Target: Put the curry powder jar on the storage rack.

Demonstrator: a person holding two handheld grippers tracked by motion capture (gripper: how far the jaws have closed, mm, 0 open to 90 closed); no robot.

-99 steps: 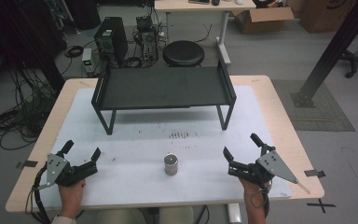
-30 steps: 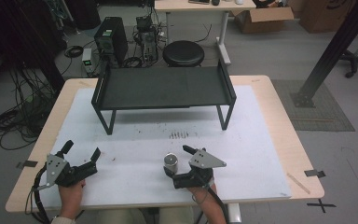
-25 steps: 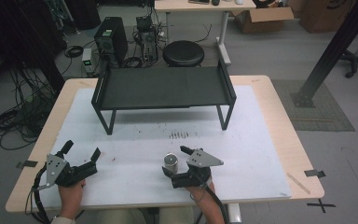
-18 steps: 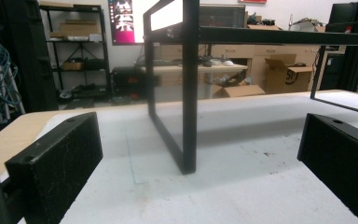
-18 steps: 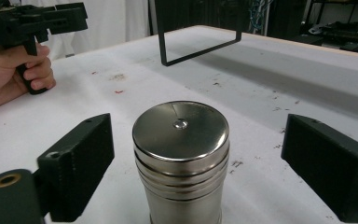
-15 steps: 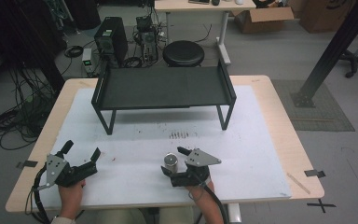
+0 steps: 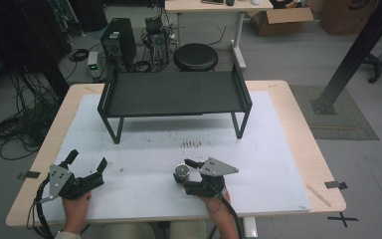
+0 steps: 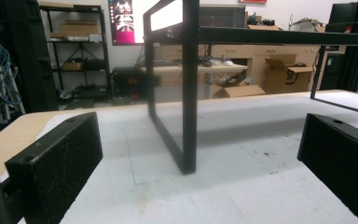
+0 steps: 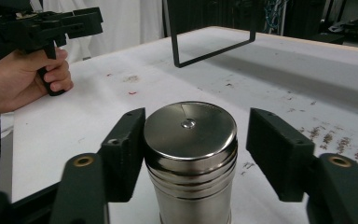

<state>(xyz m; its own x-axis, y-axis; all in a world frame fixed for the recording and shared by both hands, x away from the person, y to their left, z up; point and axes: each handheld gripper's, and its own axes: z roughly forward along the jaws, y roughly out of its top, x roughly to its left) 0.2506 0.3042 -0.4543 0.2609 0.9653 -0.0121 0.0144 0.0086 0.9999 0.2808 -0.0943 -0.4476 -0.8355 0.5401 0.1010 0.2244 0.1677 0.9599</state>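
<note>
One shiny steel can [image 9: 190, 161], round and ribbed with a flat lid, stands on the white table [image 7: 278, 164] near my edge. My right gripper [image 9: 193, 144] has its jaws apart around it, one touching its side. My left gripper [image 7: 85, 165] sits well off, jaws wide apart. One black metal rack [image 7: 174, 94] stands behind.

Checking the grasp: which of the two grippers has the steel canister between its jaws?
The right gripper: its open jaws flank the steel canister. The left gripper is apart.

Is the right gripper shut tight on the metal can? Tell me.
No: the right gripper straddles the metal can, one jaw touching, the other apart.
</note>
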